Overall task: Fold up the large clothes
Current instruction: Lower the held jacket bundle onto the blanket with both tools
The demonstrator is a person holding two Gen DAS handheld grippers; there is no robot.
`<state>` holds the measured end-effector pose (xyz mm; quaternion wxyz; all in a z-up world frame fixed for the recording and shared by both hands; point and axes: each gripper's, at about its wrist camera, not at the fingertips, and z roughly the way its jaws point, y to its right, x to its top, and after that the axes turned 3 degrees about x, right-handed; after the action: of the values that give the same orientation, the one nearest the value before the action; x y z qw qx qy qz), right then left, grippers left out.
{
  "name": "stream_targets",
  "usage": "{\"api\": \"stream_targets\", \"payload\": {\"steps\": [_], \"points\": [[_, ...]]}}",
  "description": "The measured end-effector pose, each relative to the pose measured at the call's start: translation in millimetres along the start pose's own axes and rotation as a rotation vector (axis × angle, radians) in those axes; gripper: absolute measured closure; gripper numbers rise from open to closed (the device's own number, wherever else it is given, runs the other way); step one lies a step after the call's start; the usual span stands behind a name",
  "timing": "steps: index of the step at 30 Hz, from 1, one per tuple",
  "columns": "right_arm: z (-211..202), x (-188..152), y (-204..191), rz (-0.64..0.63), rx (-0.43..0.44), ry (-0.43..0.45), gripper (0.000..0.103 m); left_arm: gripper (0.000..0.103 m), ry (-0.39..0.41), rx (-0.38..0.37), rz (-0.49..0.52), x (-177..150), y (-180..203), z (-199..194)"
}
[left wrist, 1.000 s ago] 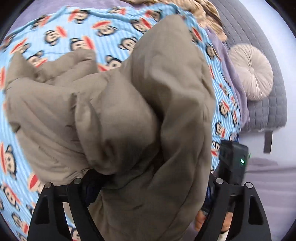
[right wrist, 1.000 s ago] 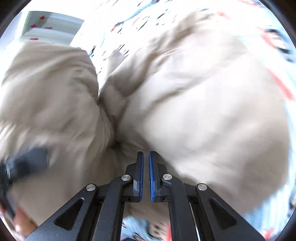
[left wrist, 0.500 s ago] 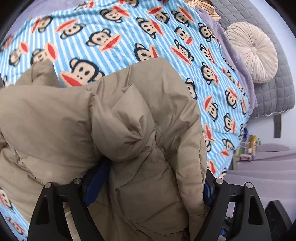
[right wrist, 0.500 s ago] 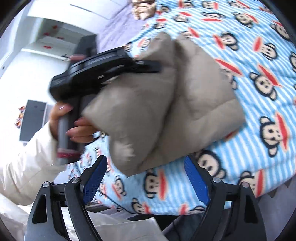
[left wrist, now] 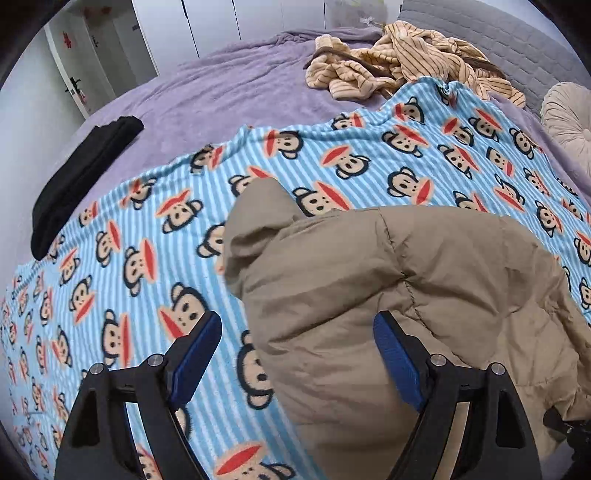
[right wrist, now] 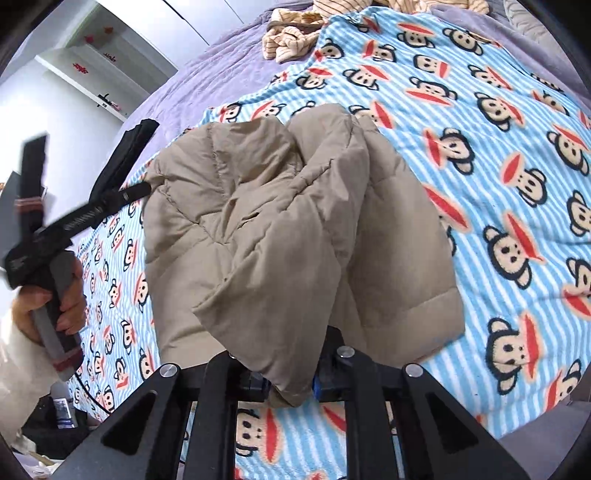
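A beige puffer jacket (right wrist: 295, 221) lies bunched and partly folded on a blue striped monkey-print blanket (right wrist: 498, 166). My right gripper (right wrist: 291, 384) is at the jacket's near corner, and its jaws are closing with a fold of the fabric pinched between them. My left gripper (left wrist: 295, 325) stands open at the jacket's (left wrist: 406, 295) left edge. One blue pad (left wrist: 395, 354) rests over the fabric, the other hangs above the blanket, and neither presses. In the right wrist view a person's hand (right wrist: 62, 295) holds the left gripper's handle to the jacket's left.
The blanket (left wrist: 129, 258) covers a purple bedspread (left wrist: 240, 85). A folded black garment (left wrist: 81, 177) lies at its left edge. A crumpled striped yellow garment (left wrist: 399, 70) sits at the far end, with a round cushion (left wrist: 569, 118) at the right. White wardrobe doors (left wrist: 177, 29) stand behind.
My left gripper let go of the jacket and drew back to its left edge, and the jacket dropped onto the blanket. My right gripper opened wide, then closed on the jacket's near corner.
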<state>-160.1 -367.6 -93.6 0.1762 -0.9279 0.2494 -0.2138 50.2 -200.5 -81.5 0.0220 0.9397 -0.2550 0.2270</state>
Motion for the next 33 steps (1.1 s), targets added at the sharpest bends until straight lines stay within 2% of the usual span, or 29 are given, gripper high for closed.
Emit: {"api": "stream_targets", "payload": {"steps": [2, 9, 11, 14, 15, 17, 19, 22, 25, 27, 30, 33], "points": [[-2, 10, 11, 0.039, 0.006, 0.005, 0.086, 0.018, 0.020, -0.033, 0.016, 7, 23, 11], [12, -15, 86, 0.224, 0.017, 0.004, 0.085, 0.018, 0.044, -0.043, 0.138, 22, 122, 36], [19, -20, 111, 0.305, 0.051, -0.004, 0.083, 0.018, 0.029, -0.027, 0.168, 23, 139, 42], [18, -21, 140, 0.432, 0.132, -0.052, 0.080, 0.018, 0.015, -0.021, 0.166, 24, 141, 46], [10, -18, 143, 0.434, 0.122, -0.061, 0.073, 0.018, 0.010, -0.021, 0.161, 24, 140, 48], [-13, -9, 140, 0.378, 0.039, -0.056, 0.067, 0.018, 0.002, -0.020, 0.150, 25, 136, 50], [-41, 1, 132, 0.304, 0.015, -0.007, 0.067, 0.017, -0.003, -0.015, 0.142, 25, 135, 53], [-62, 23, 117, 0.211, 0.032, 0.045, 0.067, 0.017, 0.003, 0.006, 0.154, 23, 138, 53], [-48, 47, 100, 0.120, 0.037, 0.030, 0.067, 0.017, 0.010, 0.021, 0.165, 21, 139, 53], [-23, 54, 94, 0.084, 0.021, -0.025, 0.067, 0.017, 0.011, 0.021, 0.161, 20, 138, 52], [13, 45, 99, 0.052, -0.033, -0.123, 0.067, 0.016, -0.001, 0.026, 0.159, 20, 137, 47], [28, 31, 110, 0.106, 0.023, -0.164, 0.068, 0.017, -0.035, 0.030, 0.128, 22, 131, 30]]}}
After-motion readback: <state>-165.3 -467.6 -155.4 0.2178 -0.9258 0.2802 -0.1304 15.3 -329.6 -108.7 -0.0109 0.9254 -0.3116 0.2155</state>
